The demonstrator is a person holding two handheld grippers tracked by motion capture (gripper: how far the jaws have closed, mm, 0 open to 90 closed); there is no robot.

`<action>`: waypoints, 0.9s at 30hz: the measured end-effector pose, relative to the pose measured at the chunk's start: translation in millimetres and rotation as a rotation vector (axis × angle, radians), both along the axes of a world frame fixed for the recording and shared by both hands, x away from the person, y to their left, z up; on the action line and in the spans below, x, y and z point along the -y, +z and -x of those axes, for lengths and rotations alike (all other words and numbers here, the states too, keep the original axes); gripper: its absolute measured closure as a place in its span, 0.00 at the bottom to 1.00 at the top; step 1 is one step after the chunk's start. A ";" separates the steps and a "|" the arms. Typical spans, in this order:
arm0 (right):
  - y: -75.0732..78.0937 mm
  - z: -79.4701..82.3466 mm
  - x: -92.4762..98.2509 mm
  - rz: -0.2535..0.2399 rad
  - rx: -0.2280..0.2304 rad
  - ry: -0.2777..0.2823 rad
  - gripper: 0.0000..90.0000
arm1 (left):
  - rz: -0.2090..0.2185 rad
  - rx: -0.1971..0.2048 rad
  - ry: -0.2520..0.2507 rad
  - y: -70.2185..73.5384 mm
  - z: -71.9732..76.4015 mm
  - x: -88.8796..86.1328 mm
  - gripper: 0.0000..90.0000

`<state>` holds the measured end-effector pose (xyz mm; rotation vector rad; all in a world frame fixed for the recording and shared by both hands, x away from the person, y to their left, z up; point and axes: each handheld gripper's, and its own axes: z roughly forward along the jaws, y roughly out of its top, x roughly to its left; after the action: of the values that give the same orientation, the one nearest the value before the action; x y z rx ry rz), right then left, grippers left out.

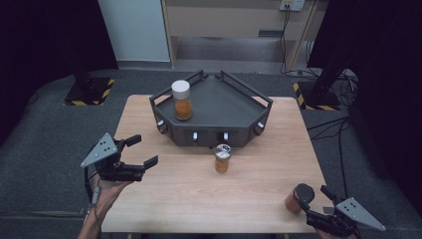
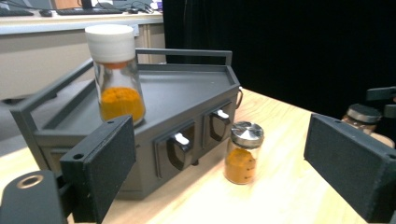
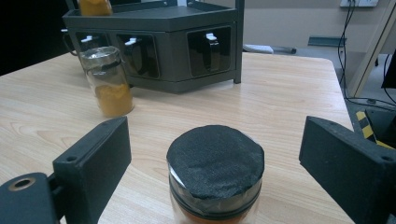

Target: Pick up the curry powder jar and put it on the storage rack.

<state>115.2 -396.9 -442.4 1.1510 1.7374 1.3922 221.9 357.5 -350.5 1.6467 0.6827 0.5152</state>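
A wooden table (image 1: 199,194) is seen from above, standing on a grey carpeted floor (image 1: 45,129). At the far side of the table a dark grey rack (image 1: 229,107) with angled sides and a low rail is placed; small white-tipped handles are set into recesses along its front faces.

On the rack's top, near its left corner, a jar with a white lid (image 1: 182,99) is standing upright, partly filled with orange powder. A second, smaller jar with a silver lid (image 1: 222,158) is standing upright on the table, just in front of the rack's front corner and apart from it; orange powder is seen in its lower half.

At the near right corner of the table a jar with a black lid (image 1: 297,198) is standing upright. The right tool (image 1: 309,196) is held low there, and in the right gripper view its jaws are seen wide apart with this jar (image 3: 215,179) between them; gaps are visible on both sides, so the jar is not gripped.

The left tool (image 1: 143,151) is held by a hand (image 1: 105,191) over the left edge of the table, well apart from the jars. Its jaws are spread, and nothing is held between them. In the left gripper view the silver-lidded jar (image 2: 243,153) is seen farther off, between the two pads.
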 end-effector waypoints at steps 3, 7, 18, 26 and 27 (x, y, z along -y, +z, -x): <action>0.0 0.1 0.1 0.000 0.000 0.000 0.10 | 0.005 -0.018 0.008 -12.2 4.0 -4.8 0.09; 0.0 -0.3 -0.3 0.002 0.000 0.002 0.10 | 0.022 -0.048 0.015 -29.0 8.4 -12.0 0.09; 0.1 -0.5 -0.5 0.002 -0.002 0.002 0.10 | 0.048 -0.090 0.047 -61.2 23.0 -25.2 0.09; 0.4 -0.7 -1.0 0.005 -0.003 0.001 0.10 | -0.001 -0.095 0.096 -72.0 32.5 -25.1 0.09; 0.4 -0.7 -1.0 0.006 -0.003 0.001 0.10 | -0.001 -0.100 0.095 -73.8 32.5 -25.6 0.09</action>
<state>115.9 -395.9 -442.0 1.1499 1.7436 1.3860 189.4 383.1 -424.3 1.6552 0.8375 0.5030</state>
